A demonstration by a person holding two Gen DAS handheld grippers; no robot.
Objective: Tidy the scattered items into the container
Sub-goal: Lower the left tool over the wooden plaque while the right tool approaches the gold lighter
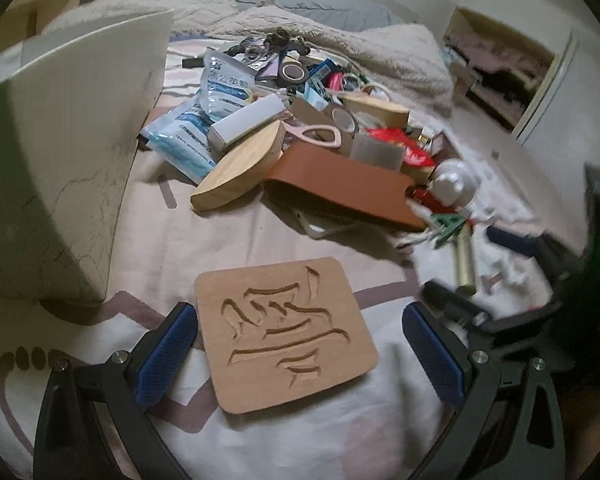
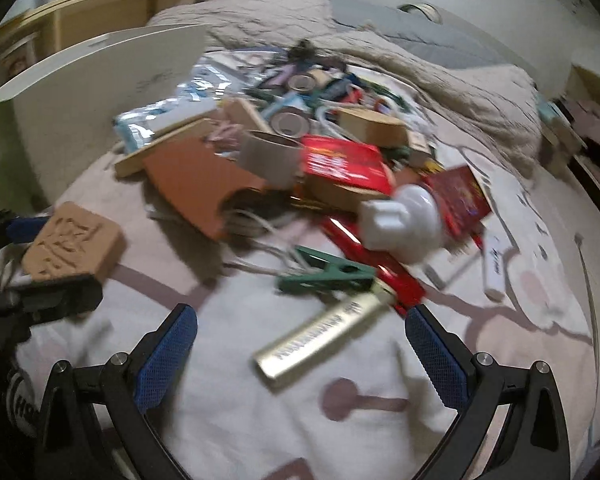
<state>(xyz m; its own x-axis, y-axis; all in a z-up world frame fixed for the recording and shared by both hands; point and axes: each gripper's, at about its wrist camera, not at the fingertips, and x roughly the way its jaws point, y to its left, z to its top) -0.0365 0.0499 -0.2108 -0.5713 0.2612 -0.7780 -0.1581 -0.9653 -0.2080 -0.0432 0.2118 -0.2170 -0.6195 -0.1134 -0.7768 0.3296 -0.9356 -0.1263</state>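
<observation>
A carved wooden plaque [image 1: 286,334] lies flat on the bedsheet between the open fingers of my left gripper [image 1: 300,344], untouched on both sides. It also shows in the right wrist view [image 2: 74,246] with the left gripper's fingers [image 2: 24,229] around it. The white container [image 1: 64,148] stands to the left; it also shows in the right wrist view [image 2: 96,104]. My right gripper [image 2: 300,352] is open over a gold tube [image 2: 320,336]. A heap of scattered items [image 1: 300,120] lies behind.
The heap holds a brown leather case [image 1: 340,184], a wooden half-round [image 1: 240,168], tape rolls, blue packets [image 1: 196,136], a white bulb-like object [image 2: 404,224], a green clip [image 2: 328,272] and a red packet [image 2: 344,164]. A rumpled beige blanket [image 1: 340,36] lies behind.
</observation>
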